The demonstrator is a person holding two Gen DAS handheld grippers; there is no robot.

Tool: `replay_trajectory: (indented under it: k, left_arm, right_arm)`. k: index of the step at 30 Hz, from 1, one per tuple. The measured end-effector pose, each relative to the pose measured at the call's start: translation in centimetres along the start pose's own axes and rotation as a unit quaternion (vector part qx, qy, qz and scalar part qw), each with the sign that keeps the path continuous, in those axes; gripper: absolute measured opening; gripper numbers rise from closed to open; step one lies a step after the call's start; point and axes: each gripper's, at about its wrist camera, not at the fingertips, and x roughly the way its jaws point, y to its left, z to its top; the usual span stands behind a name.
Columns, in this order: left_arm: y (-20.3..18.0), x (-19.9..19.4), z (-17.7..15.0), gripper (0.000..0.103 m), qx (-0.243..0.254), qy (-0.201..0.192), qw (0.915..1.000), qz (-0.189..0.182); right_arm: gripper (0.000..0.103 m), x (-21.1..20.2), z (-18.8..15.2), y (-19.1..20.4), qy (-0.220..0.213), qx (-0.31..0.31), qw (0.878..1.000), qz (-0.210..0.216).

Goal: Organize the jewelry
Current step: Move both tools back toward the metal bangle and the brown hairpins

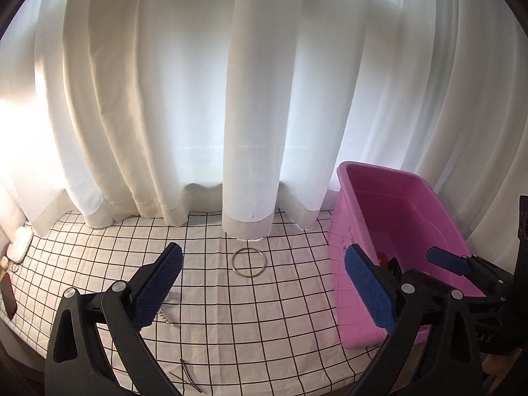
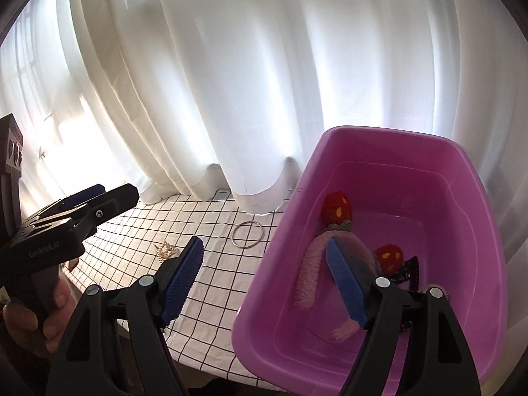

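Note:
A silver bangle (image 1: pixel 248 261) lies flat on the checked cloth, ahead of my open, empty left gripper (image 1: pixel 262 288). A small pearl-like chain (image 1: pixel 164 316) lies by the left finger; it also shows in the right wrist view (image 2: pixel 165 250), as does the bangle (image 2: pixel 247 234). A pink tub (image 2: pixel 429 151) at the right holds a fuzzy pink headband with red pompoms (image 2: pixel 336 209) and a dark hair clip (image 2: pixel 409 269). My right gripper (image 2: pixel 264 275) is open and empty, one finger over the tub, one over the cloth.
White curtains (image 1: pixel 247 99) hang to the table's back edge. A white case (image 1: pixel 20 242) and a dark object (image 1: pixel 8 297) lie at the far left. Thin dark pins (image 1: pixel 186 374) lie near the front edge. The pink tub (image 1: pixel 396 198) stands right.

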Motion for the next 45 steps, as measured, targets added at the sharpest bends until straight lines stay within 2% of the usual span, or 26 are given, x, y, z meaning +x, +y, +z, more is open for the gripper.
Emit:
replay_trajectory:
  k: [6,12,16,22,27,32,38,45]
  left_arm:
    - [8.1,-1.8,-2.5,0.097,-0.028,0.020,0.9969,0.071]
    - [15.9,-2.0,-5.5,0.097,-0.066,0.052,0.9905,0.109]
    - [19.4,-0.8,-8.1,0.097,-0.069,0.088,0.9892,0.095]
    - [22.7,2.8,-13.4,0.097,-0.053,0.147,0.9853,0.068]
    - [24.0,5.5,-16.9,0.097,-0.054,0.186,0.9798,0.051]
    - [23.0,7.8,-18.4,0.097,-0.022,0.213,0.9765,0.027]
    - [21.9,9.7,-19.1,0.097,0.019,0.220,0.9753,0.018]
    - [21.8,10.8,-19.9,0.097,0.031,0.219,0.9750,0.016]
  right_arm:
    - [0.073,1.7,-0.4,5.1,0.014,-0.030,0.999,0.033]
    - [0.073,3.8,-2.4,11.2,0.034,-0.062,0.996,0.049]
    - [0.073,6.7,-4.9,15.1,0.074,-0.074,0.994,0.042]
    - [0.073,11.9,-10.3,17.8,0.138,-0.054,0.989,0.029]
    - [0.073,14.7,-13.5,19.1,0.162,-0.053,0.985,0.005]
    - [0.073,16.9,-15.3,19.7,0.183,-0.049,0.982,-0.023]
    - [0.073,18.8,-16.2,20.0,0.183,-0.056,0.980,-0.047]
    - [0.073,20.2,-16.8,19.7,0.181,-0.046,0.980,-0.067]
